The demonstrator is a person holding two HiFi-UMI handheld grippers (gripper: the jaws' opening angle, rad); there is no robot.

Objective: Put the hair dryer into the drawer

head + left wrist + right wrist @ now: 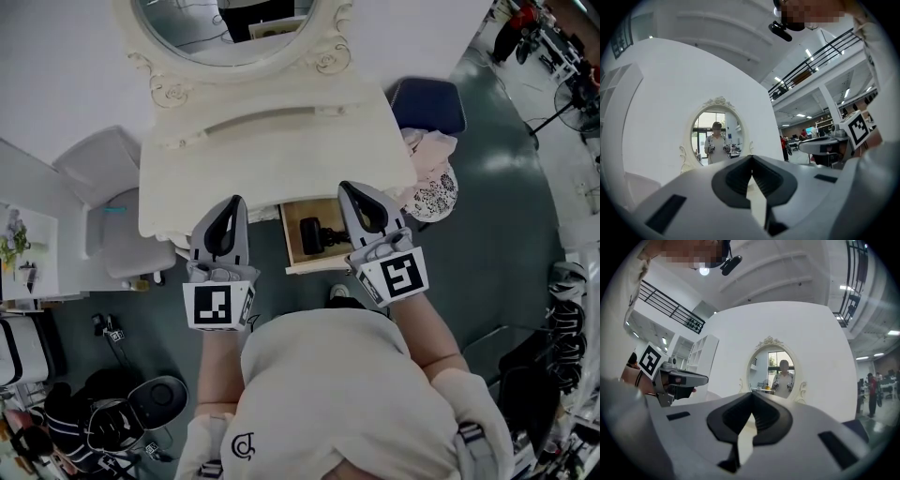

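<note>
A black hair dryer [315, 235] lies inside the open wooden drawer [291, 242] under the right half of the cream dressing table [272, 150]. My right gripper [346, 188] hovers level just right of the drawer, above its edge, jaws shut and empty. My left gripper [237, 201] is held level to the drawer's left at the table's front edge, also shut with nothing in it. In the left gripper view the left gripper [751, 157] points at the oval mirror [717, 133]. The right gripper [752, 394] faces the same mirror [776, 371] in the right gripper view.
A dark blue stool [428, 103] and a heap of pale cloth [431, 187] stand right of the table. A white chair [117, 220] sits at the left. Cables and a black appliance [155, 398] clutter the floor at lower left.
</note>
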